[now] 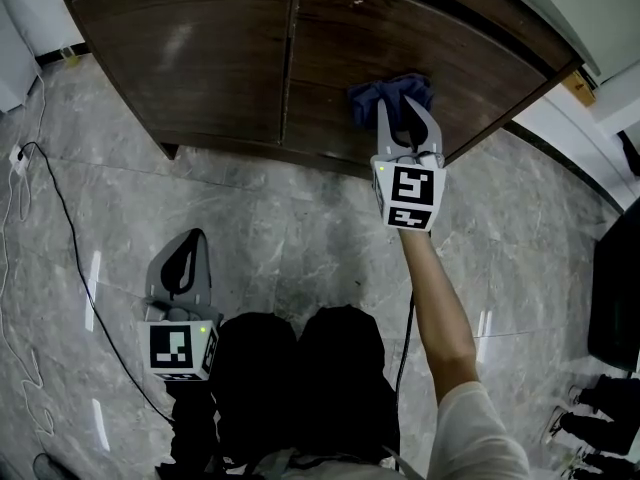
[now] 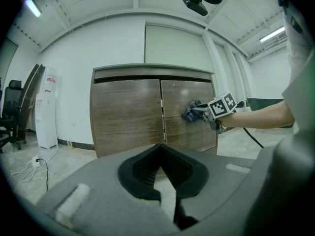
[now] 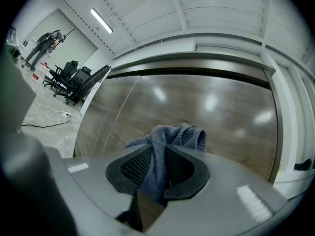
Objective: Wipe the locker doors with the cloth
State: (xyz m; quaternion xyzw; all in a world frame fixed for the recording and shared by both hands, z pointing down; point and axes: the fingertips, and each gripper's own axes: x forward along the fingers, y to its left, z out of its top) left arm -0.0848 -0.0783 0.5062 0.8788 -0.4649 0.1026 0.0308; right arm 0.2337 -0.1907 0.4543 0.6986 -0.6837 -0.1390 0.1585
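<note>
The locker has two dark wood doors, a left door point(image 1: 180, 48) and a right door point(image 1: 470, 58), and it stands on a grey marble floor. A crumpled blue cloth point(image 1: 390, 95) lies against the right door, and my right gripper point(image 1: 405, 120) is shut on it with the arm stretched forward. In the right gripper view the cloth point(image 3: 170, 134) bunches between the pads and touches the glossy wood. My left gripper point(image 1: 180, 266) hangs low over the floor, well short of the locker, shut and empty. The left gripper view shows both doors point(image 2: 125, 117) and the cloth point(image 2: 191, 111) from a distance.
A black cable point(image 1: 60, 218) and a white power strip point(image 1: 18, 155) lie on the floor at the left. Dark equipment point(image 1: 615, 298) stands at the right edge. A water dispenser point(image 2: 47, 109) and an office chair point(image 2: 10, 117) stand left of the locker. The person's dark-clad knees point(image 1: 300, 368) are below.
</note>
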